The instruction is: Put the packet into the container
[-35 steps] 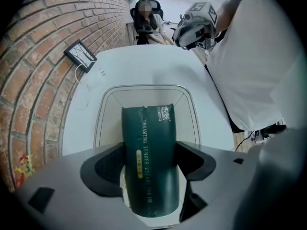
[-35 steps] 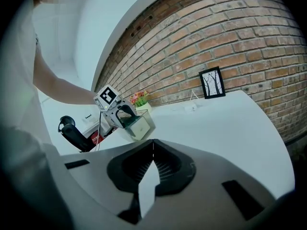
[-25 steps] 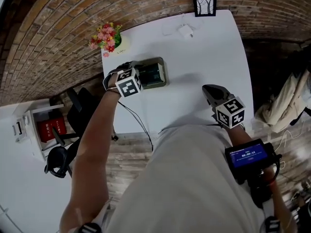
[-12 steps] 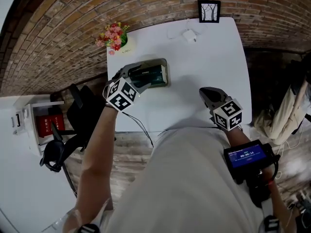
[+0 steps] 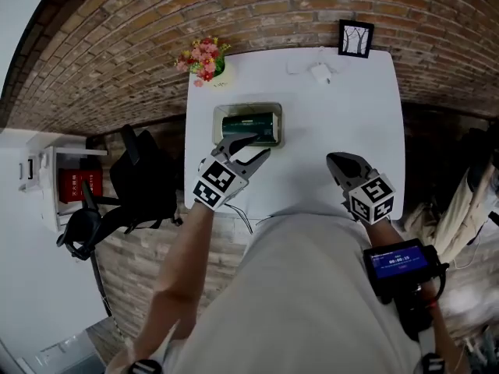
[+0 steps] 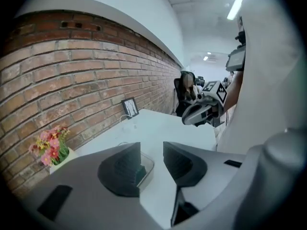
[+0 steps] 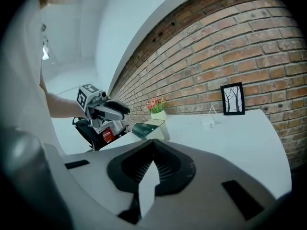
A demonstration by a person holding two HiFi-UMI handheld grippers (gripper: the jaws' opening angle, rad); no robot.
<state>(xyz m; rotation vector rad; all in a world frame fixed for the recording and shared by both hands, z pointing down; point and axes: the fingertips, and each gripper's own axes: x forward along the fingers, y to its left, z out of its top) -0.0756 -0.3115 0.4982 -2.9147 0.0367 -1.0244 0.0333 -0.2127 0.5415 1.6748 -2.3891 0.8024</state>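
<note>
The packet (image 5: pixel 249 128), dark green, lies inside the clear container (image 5: pixel 248 107) on the white table (image 5: pixel 343 115), so we judge the task as nearly done. To us it looks light and rather flat, probably a soft film pack that bends and may slip. If we must take it again, we would pinch it at one long edge, gently, because the container walls leave little room.

The left gripper (image 5: pixel 251 148) hangs just beside the container, on the near side. Its jaws are closing, still with a gap, and nothing is between them. The right gripper (image 5: pixel 337 162) is well apart over the bare table, with its jaws pressed together and empty. A flower pot (image 5: pixel 204 58) stands near the brick wall.
</note>
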